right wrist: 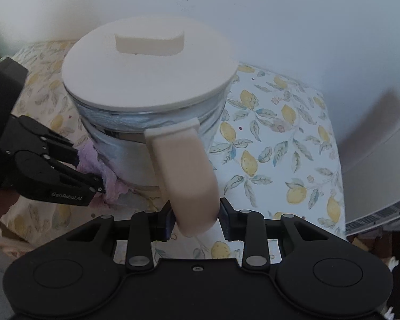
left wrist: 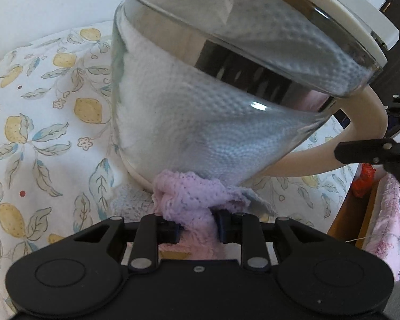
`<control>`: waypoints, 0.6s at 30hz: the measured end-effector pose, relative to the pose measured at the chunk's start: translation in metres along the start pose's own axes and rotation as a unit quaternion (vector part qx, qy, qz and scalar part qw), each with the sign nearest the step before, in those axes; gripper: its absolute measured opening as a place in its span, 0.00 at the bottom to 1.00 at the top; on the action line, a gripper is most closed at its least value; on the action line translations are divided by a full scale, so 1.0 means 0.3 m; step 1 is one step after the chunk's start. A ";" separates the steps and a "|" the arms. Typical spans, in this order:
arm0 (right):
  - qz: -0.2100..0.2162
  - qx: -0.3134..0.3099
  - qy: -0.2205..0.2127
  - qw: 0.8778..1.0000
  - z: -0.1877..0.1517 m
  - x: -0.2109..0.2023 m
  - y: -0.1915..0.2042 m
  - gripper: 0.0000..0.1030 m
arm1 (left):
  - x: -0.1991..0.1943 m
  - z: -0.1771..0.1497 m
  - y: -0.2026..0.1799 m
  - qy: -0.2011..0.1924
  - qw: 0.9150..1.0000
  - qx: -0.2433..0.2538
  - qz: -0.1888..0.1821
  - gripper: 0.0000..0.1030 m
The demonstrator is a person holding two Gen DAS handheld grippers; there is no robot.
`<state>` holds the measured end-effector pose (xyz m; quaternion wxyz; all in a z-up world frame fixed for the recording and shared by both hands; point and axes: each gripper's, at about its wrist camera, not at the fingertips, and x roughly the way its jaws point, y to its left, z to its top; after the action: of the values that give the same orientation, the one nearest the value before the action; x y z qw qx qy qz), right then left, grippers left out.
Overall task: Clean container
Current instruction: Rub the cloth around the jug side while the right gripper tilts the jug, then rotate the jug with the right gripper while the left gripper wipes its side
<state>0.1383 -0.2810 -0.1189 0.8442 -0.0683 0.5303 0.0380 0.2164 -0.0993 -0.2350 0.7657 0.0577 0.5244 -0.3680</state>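
Between my left claw jaws I grip a bunched lilac cloth, pressed against the lower glass wall of the container. My right claw is clamped on its cream handle. White lid on, the container tilts over the lemon-print counter.

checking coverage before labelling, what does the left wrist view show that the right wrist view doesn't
Left wrist only: the left gripper seen from behind, jaws shut on the pink cloth, and the towel filling the glass jug.

Right wrist only: the whole lid from above with its knob, and the right gripper shut on the handle.

Both: jug, cloth, handle, lemon-print tablecloth.
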 end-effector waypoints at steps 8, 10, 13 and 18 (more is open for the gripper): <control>0.028 -0.034 0.026 0.999 0.082 -0.055 -0.009 0.41 | -0.064 0.002 -0.017 -0.019 1.000 0.015 0.005 0.22; 0.029 -0.040 0.034 0.998 0.102 -0.047 -0.008 0.44 | -0.078 0.004 -0.011 -0.020 1.000 0.009 0.005 0.22; 0.032 -0.048 0.042 0.997 0.137 -0.035 -0.003 0.44 | -0.122 0.018 -0.016 -0.030 1.000 0.007 0.005 0.22; 0.038 -0.081 0.053 0.995 0.162 -0.034 0.019 0.39 | -0.209 0.033 -0.051 -0.053 0.998 0.031 0.014 0.22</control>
<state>0.1765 -0.2678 -0.0892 0.8048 -0.1181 0.5714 0.1092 0.2032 -0.0835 -0.1730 0.7953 0.0691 0.4709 -0.3754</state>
